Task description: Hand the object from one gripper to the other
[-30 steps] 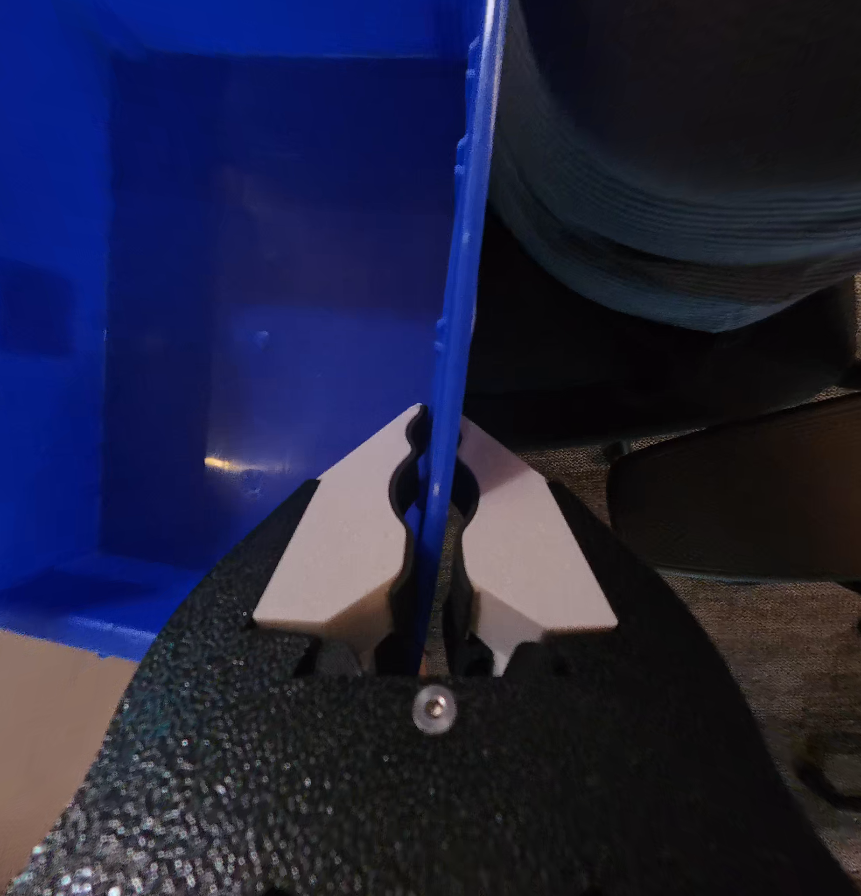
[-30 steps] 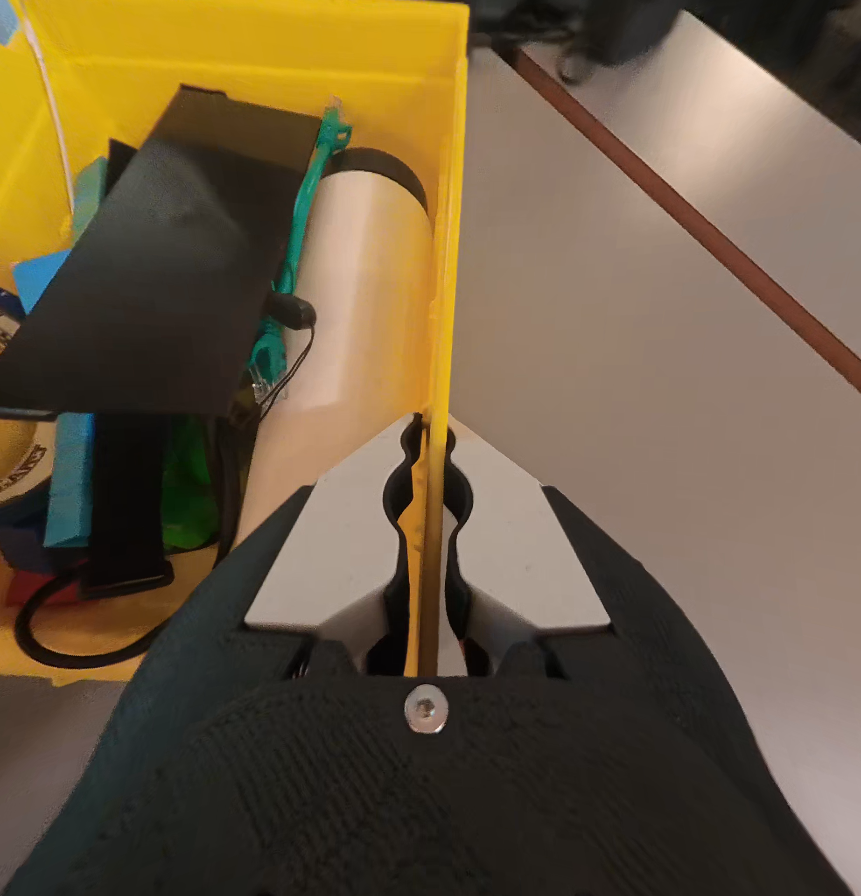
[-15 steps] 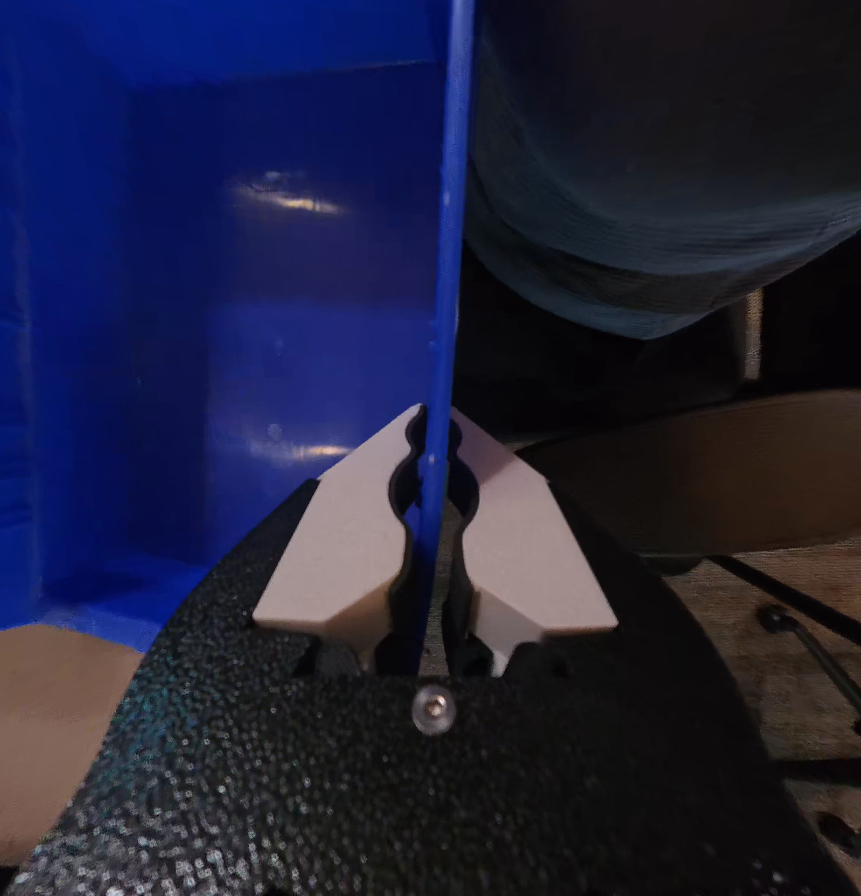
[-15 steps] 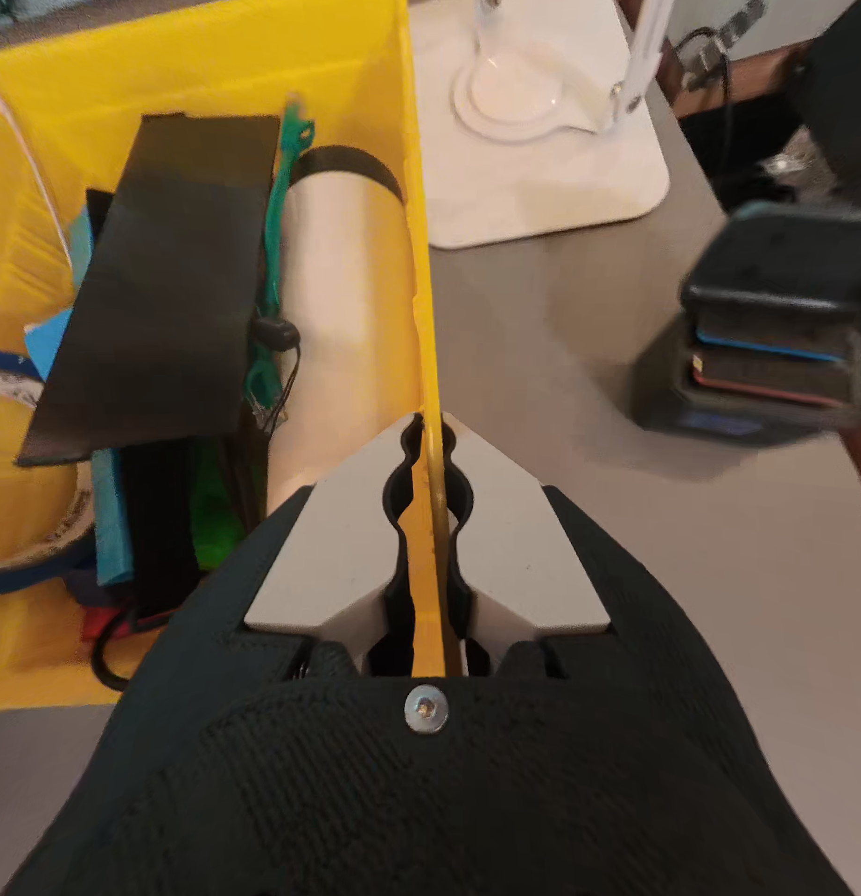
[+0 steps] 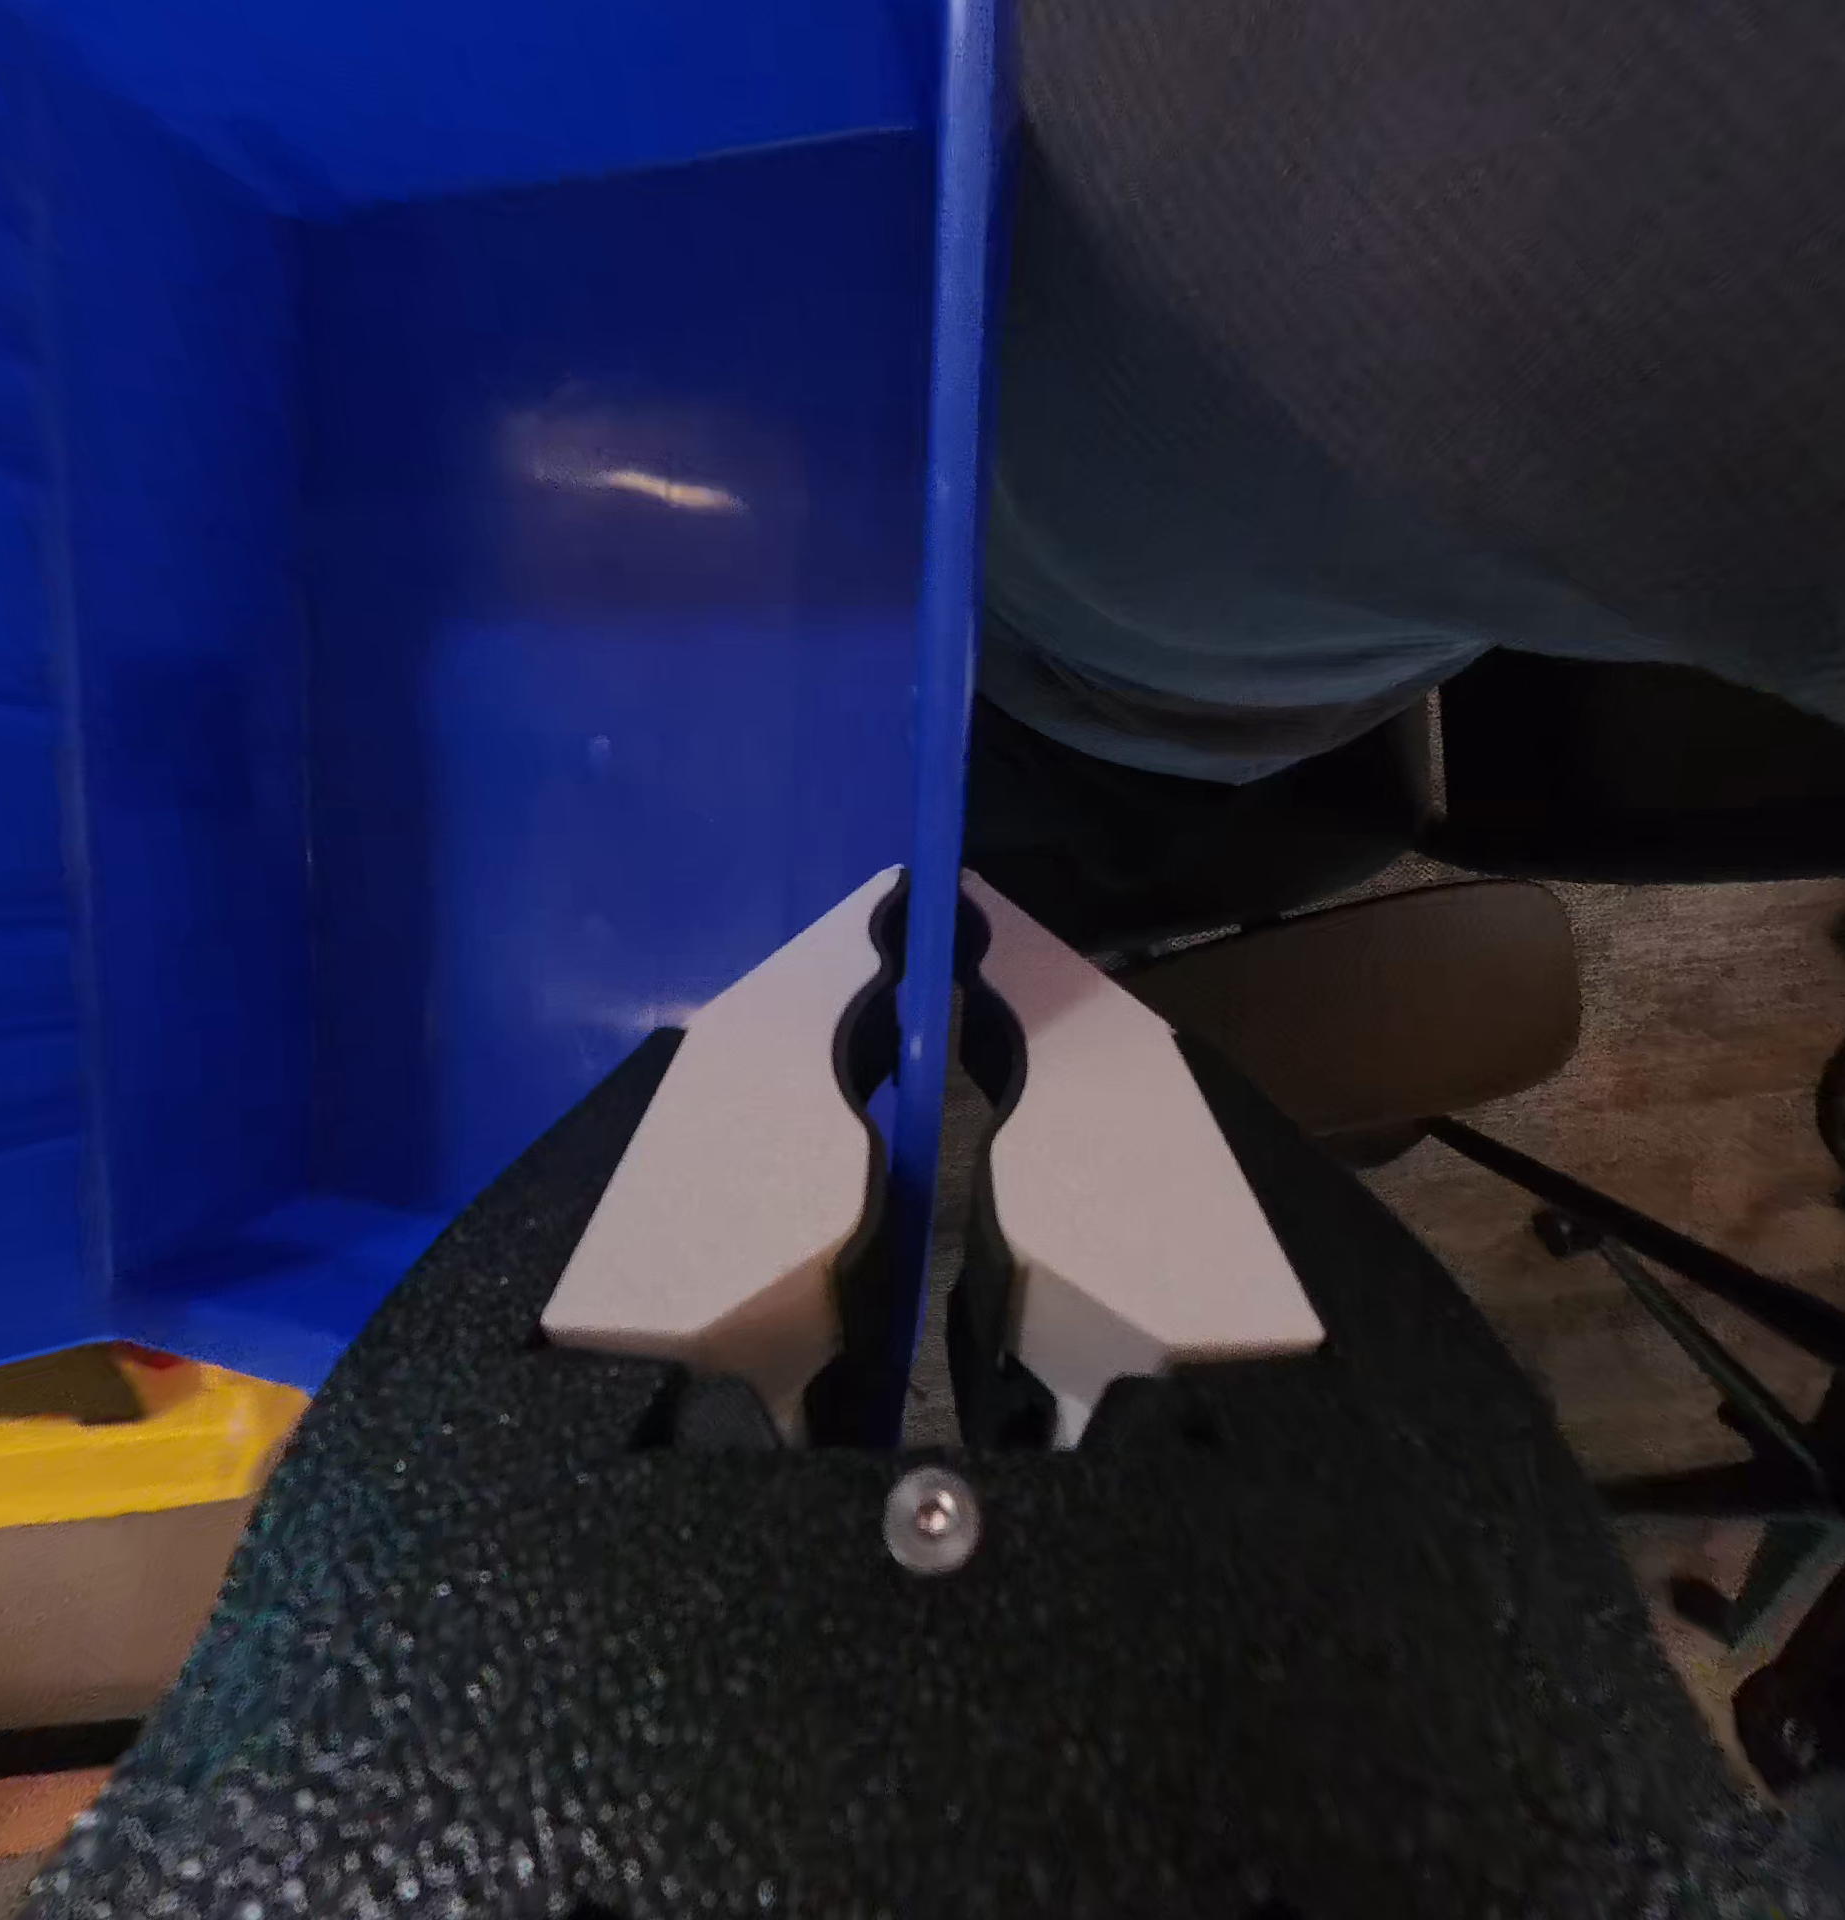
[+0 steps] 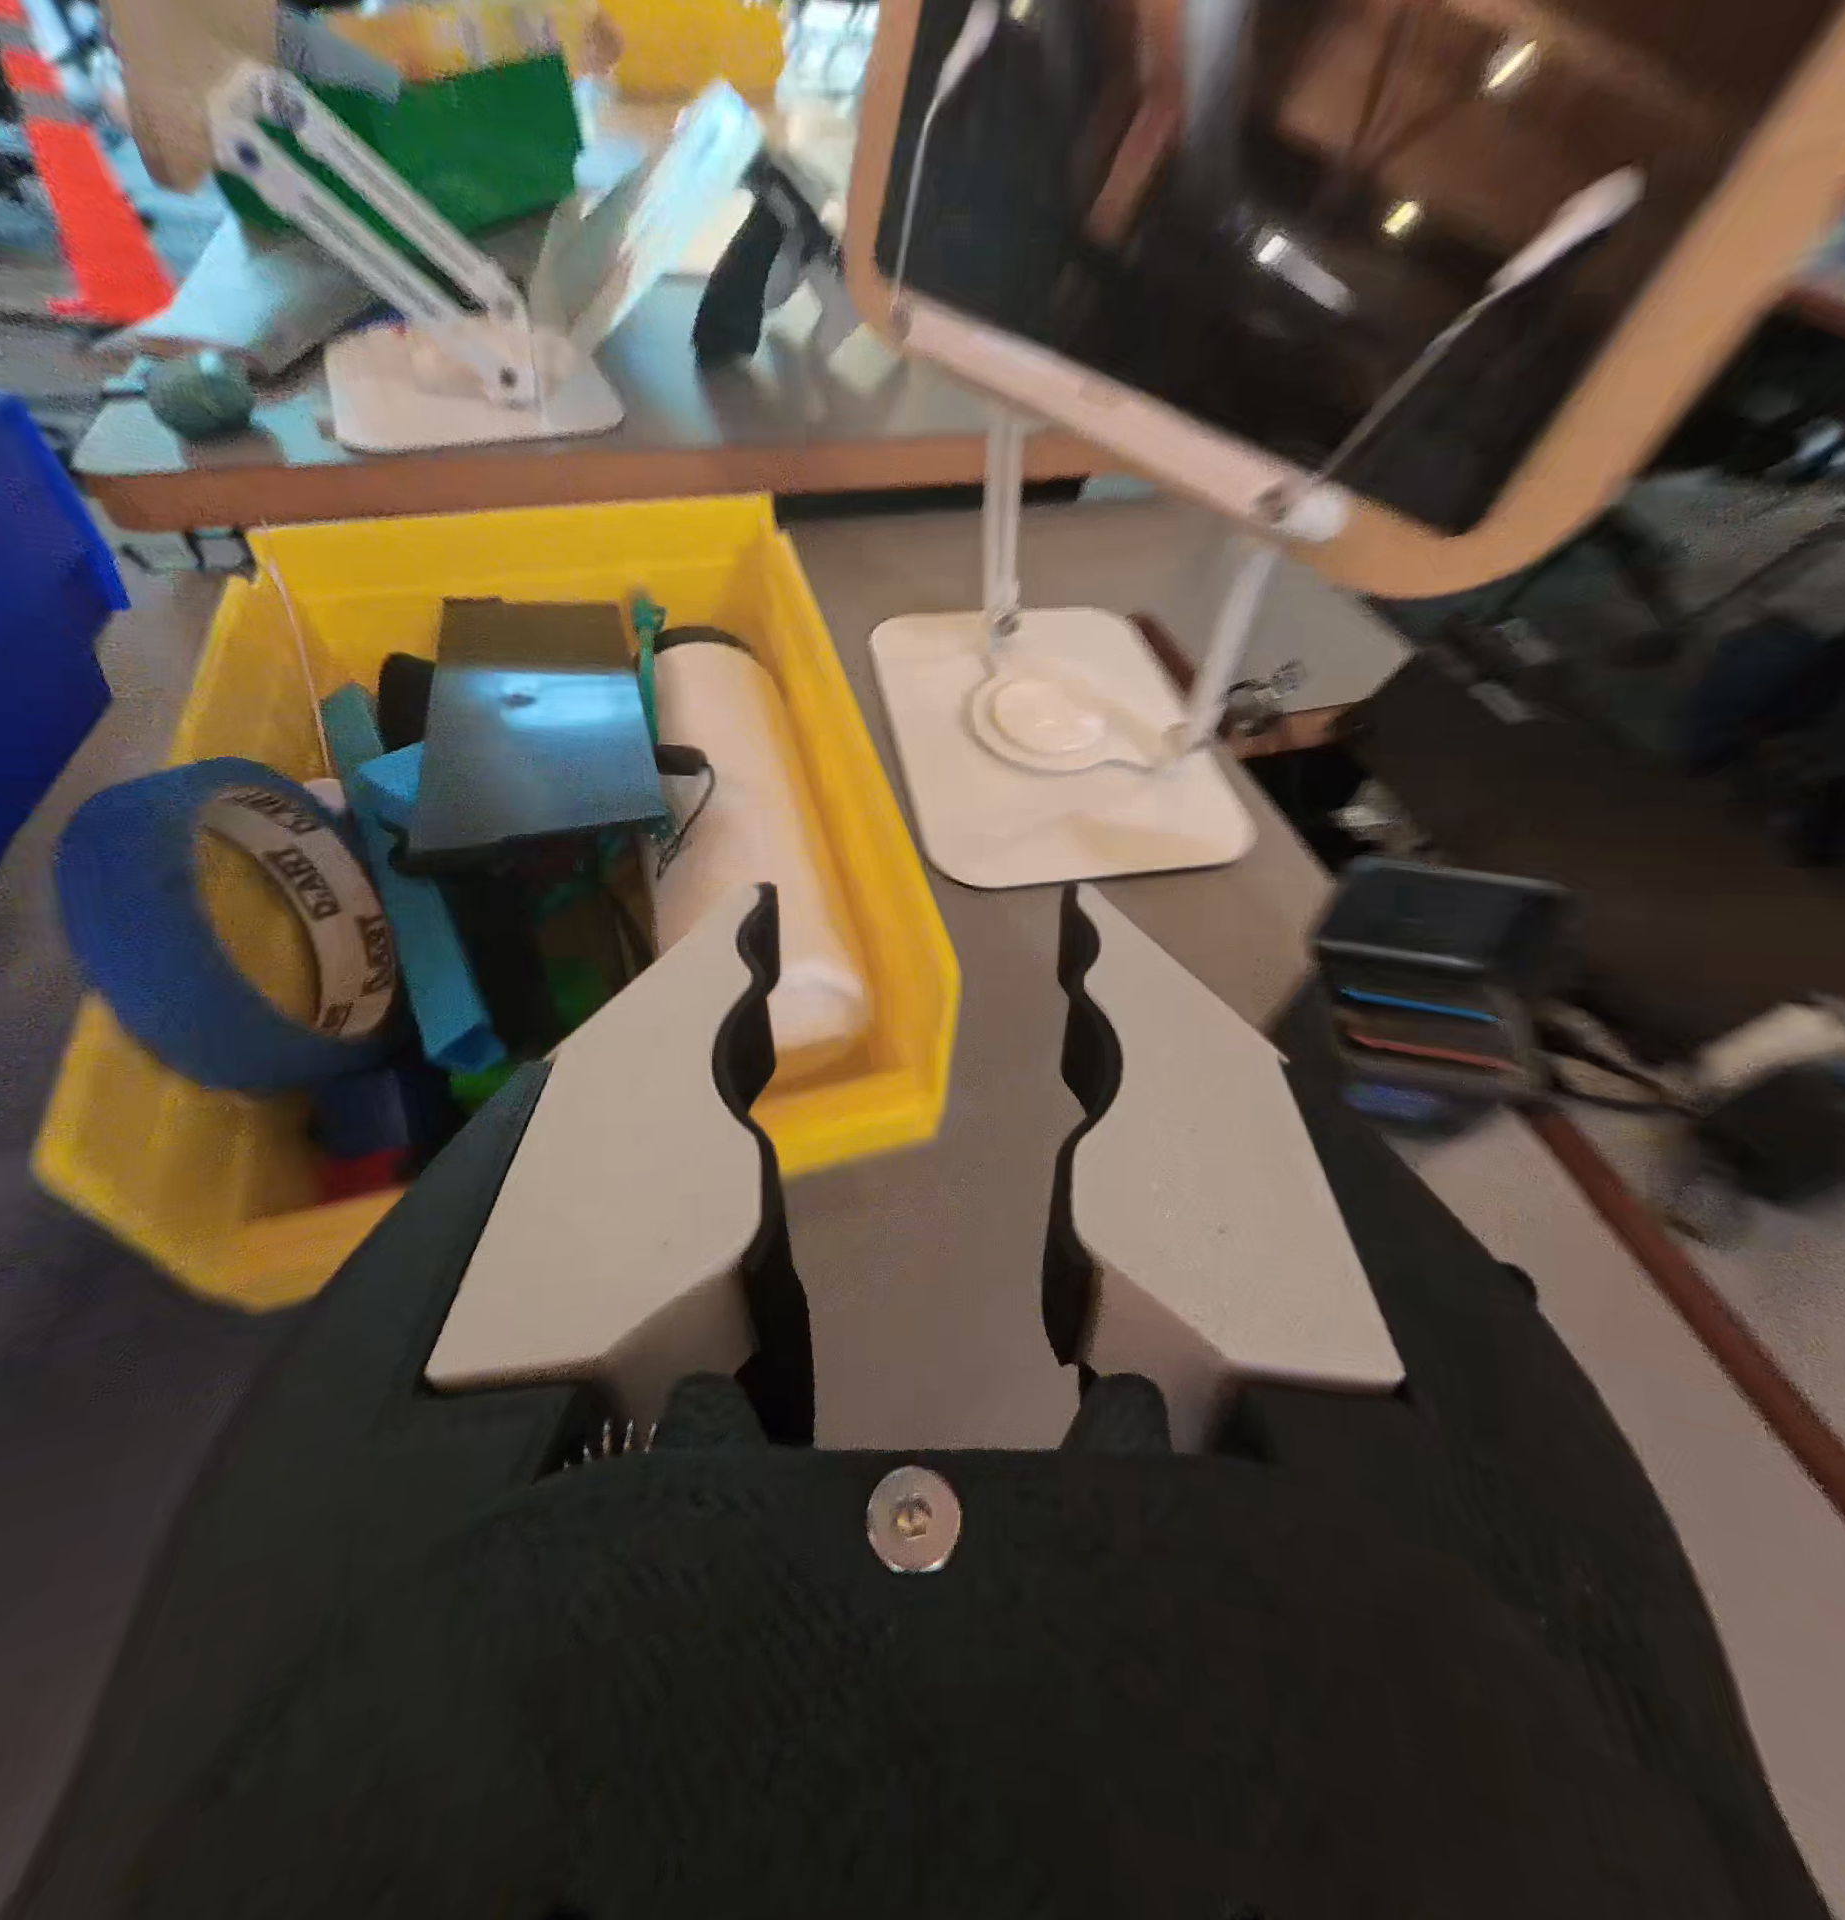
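Observation:
My left gripper is shut on the side wall of an empty blue bin, and the wall runs up between its two fingers. The bin's edge also shows at the far left of the right wrist view. My right gripper is open and empty, above the grey table just right of a yellow bin. The yellow bin holds a roll of blue tape, a black flat piece, a white cylinder and several other bits. A corner of the yellow bin shows at the lower left of the left wrist view.
A person's clothed body and a chair sit right of the blue bin. On the table a white lamp base stands right of the yellow bin, a mirror-like panel hangs above it, and a dark device lies further right.
My right gripper has let go of the yellow bin's wall, opened and pulled back, so the whole bin shows. My left gripper stays shut on the blue bin, which has shifted.

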A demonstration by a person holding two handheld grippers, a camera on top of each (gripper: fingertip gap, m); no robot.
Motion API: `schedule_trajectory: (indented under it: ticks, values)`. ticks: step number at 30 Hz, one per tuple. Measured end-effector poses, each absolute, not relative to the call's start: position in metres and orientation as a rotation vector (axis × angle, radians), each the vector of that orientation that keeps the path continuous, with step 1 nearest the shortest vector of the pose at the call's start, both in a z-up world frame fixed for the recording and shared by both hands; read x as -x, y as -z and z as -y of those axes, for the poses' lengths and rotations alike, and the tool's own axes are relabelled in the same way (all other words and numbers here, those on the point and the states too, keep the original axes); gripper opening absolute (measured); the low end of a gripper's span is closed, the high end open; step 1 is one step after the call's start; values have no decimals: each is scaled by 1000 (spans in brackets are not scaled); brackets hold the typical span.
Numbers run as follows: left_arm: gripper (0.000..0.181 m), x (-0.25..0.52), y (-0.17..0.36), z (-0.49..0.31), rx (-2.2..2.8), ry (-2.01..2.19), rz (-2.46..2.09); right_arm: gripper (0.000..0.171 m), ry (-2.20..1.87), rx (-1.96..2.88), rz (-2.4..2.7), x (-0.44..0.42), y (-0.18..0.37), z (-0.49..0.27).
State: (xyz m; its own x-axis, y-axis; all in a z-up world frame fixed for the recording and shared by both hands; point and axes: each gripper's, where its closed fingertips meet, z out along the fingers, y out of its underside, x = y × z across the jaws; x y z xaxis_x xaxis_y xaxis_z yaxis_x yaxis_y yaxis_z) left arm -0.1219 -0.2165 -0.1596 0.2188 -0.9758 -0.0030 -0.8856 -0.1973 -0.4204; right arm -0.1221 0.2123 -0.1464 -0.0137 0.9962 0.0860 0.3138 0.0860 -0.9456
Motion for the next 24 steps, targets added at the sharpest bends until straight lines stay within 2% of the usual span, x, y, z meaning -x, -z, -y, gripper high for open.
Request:
schedule_trajectory:
  ticks: [7,10,14,19,24]
  values:
    - [4,50,107,115,1872,356,-1942,52,-827,1271,775,-135,40,-239]
    - [4,2,108,48,1779,348,-1994,52,-743,1324,442,-253,23,-220]
    - [4,-73,135,-45,1795,375,-1920,52,-441,1283,131,-379,16,-177]
    - [4,-148,191,-142,1985,277,-1740,54,-368,1294,70,-418,21,-159]
    - [4,-186,245,-206,2193,9,-1457,47,-599,1578,384,-340,77,-187]
